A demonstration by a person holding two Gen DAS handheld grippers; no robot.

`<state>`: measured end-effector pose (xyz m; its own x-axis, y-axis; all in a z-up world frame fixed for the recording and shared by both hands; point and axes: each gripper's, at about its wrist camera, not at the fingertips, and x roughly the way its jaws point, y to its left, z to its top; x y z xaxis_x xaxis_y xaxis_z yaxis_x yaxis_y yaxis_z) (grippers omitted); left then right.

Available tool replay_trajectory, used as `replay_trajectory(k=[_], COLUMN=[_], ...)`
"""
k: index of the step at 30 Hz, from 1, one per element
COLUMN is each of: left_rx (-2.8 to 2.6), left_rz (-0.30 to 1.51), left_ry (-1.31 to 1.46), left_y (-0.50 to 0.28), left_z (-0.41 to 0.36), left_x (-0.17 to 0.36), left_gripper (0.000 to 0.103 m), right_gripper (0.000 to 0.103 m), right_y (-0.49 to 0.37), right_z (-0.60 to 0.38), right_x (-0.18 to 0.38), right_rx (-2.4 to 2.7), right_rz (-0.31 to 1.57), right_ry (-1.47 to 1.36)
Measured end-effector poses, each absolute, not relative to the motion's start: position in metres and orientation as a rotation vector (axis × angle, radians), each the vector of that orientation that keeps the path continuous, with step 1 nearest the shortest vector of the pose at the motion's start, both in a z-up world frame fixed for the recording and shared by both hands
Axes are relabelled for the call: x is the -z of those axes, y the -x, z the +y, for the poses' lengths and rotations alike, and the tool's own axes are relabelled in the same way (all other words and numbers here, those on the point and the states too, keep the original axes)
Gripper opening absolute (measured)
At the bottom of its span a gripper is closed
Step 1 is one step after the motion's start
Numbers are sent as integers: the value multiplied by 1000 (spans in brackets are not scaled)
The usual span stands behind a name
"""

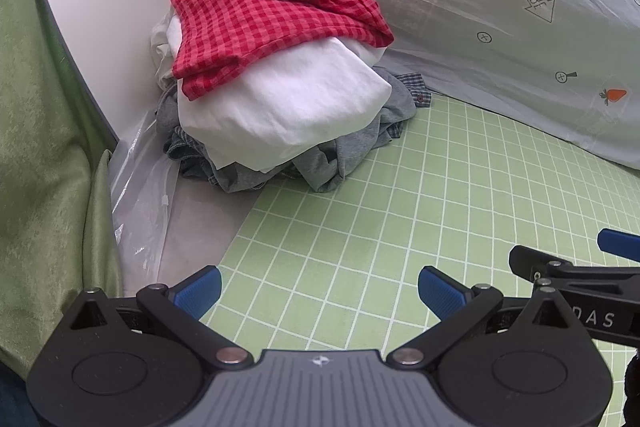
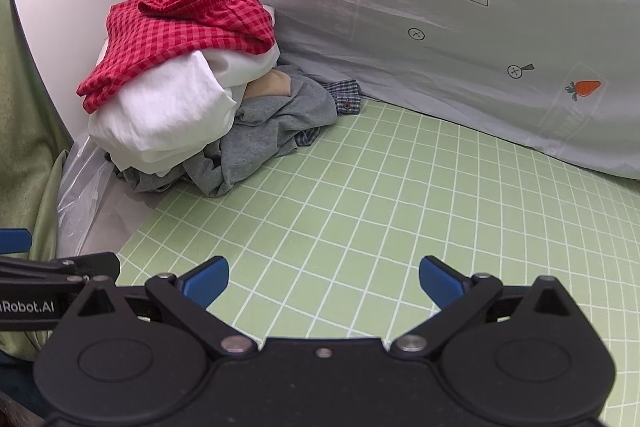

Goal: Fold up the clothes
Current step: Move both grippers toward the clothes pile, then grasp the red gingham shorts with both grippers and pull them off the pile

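Observation:
A pile of clothes sits in the far left corner of the green grid mat [image 1: 400, 219] [image 2: 380, 195]. On top lies a red checked garment [image 1: 264, 27] [image 2: 180, 35], under it a white garment [image 1: 288, 107] [image 2: 160, 115], then grey clothes [image 1: 352, 151] [image 2: 272, 123] and a dark plaid piece [image 1: 418, 91] [image 2: 346, 95]. My left gripper [image 1: 320, 291] is open and empty, low over the mat, well short of the pile. My right gripper [image 2: 324, 283] is open and empty beside it, and it also shows at the right edge of the left wrist view [image 1: 576, 267].
A grey sheet with carrot prints and a "LOOK HERE" arrow [image 1: 500, 7] [image 2: 460, 7] rises along the back. A white panel [image 1: 108, 7] [image 2: 72, 7] stands at the left. Clear plastic [image 1: 140, 207] and green fabric [image 1: 44, 147] lie on the left.

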<state>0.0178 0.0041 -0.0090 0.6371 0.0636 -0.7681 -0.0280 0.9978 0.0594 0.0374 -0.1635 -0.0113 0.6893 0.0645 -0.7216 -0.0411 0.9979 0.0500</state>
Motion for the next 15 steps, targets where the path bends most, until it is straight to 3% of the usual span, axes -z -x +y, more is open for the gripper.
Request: replay_trajectory(k=[15], left_rx=[-170], left_rz=[907], left_ry=[119], left_y=[-105], left_z=[52], left_x=[-38], left_gripper=[102], right_gripper=[102], right_y=[-132], right_z=[-131], right_x=[-22], right_rx=[-110], right_rz=[825], right_ry=[31])
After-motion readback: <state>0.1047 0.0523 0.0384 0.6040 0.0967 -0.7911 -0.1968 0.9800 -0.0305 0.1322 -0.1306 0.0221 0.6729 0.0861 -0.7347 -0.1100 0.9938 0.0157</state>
